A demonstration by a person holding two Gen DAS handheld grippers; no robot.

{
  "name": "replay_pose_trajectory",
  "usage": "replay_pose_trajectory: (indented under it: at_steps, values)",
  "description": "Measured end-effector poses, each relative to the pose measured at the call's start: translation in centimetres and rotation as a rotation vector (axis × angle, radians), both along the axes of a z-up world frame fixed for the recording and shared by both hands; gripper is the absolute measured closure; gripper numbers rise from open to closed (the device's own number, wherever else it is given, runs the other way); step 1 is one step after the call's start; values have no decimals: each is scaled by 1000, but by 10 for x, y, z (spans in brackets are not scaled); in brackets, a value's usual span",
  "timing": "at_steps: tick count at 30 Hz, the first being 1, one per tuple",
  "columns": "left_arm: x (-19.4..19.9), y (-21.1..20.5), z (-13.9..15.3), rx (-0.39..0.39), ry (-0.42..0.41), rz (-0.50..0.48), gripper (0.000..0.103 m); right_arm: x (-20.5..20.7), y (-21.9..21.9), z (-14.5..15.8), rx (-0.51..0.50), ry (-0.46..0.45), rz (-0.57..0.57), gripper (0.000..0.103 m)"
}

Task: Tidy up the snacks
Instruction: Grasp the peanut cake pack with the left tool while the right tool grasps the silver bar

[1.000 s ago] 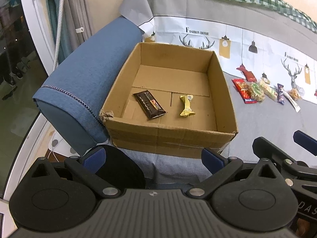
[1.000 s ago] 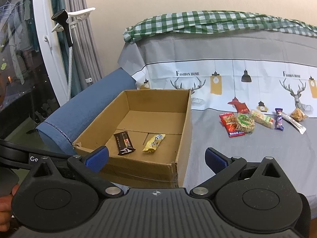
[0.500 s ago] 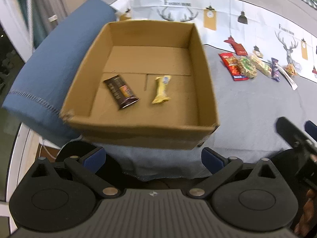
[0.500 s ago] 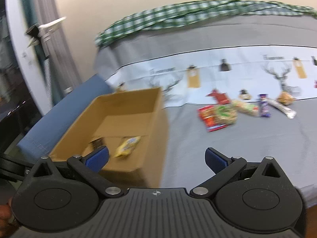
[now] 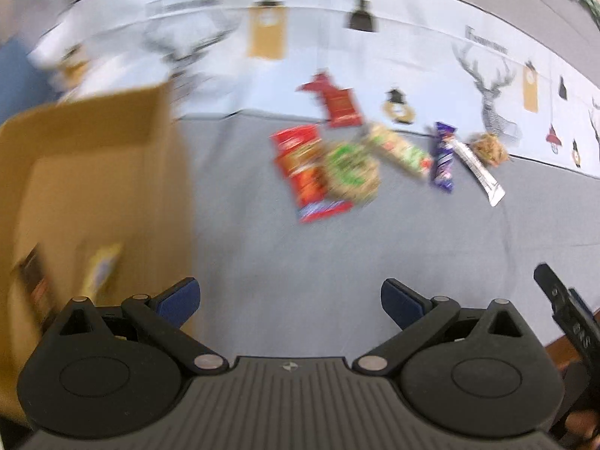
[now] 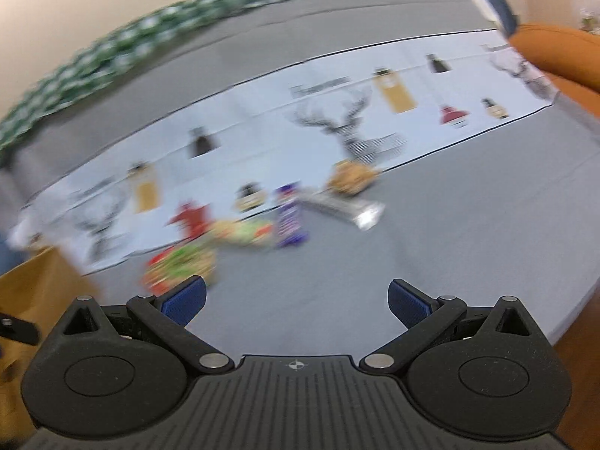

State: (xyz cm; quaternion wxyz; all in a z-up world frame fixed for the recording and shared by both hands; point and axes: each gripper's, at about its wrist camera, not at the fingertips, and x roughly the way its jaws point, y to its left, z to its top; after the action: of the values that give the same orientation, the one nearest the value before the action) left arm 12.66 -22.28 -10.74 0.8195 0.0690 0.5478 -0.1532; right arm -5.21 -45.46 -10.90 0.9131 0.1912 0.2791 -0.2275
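Several snack packets lie in a row on the grey cloth: a red packet (image 5: pixel 305 172), a green round one (image 5: pixel 350 172), a long bar (image 5: pixel 399 150), a purple bar (image 5: pixel 443 159), a silver bar (image 5: pixel 478 168) and a brown snack (image 5: pixel 487 149). The cardboard box (image 5: pixel 93 172) at the left holds a dark bar (image 5: pixel 35 285) and a yellow packet (image 5: pixel 101 273). My left gripper (image 5: pixel 288 302) is open and empty, well short of the snacks. My right gripper (image 6: pixel 296 300) is open and empty, near the purple bar (image 6: pixel 288 221) and green packet (image 6: pixel 180 266). Both views are blurred.
The printed white cloth band (image 5: pixel 375 60) runs behind the snacks. A green checked cloth (image 6: pixel 93 60) lies at the back. An orange cushion (image 6: pixel 562 52) is at the far right. The box corner (image 6: pixel 33 285) shows at the left. The surface's front edge (image 6: pixel 570 322) is at the right.
Both grippers have swung right, away from the box and toward the row of snacks. The box has slid to the left edge of both views. Both grippers stay open.
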Motion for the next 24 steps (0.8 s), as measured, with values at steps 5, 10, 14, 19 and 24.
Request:
replay_pose_trajectory:
  at_steps: [5, 10, 14, 19, 24]
  values:
    - [63, -79, -56, 51, 51, -61, 0, 64, -83, -41, -40, 73, 0, 1]
    - [110, -119, -105, 107, 109, -47, 0, 145, -142, -99, -49, 203, 125, 1]
    - [135, -137, -126, 114, 160, -61, 0, 191, -157, -134, -168, 314, 154, 1]
    - [153, -147, -138, 125, 174, -57, 0, 218, -164, -142, -139, 225, 133, 1]
    - [158, -146, -146, 141, 203, -52, 0, 225, -162, -145, -152, 186, 126, 1]
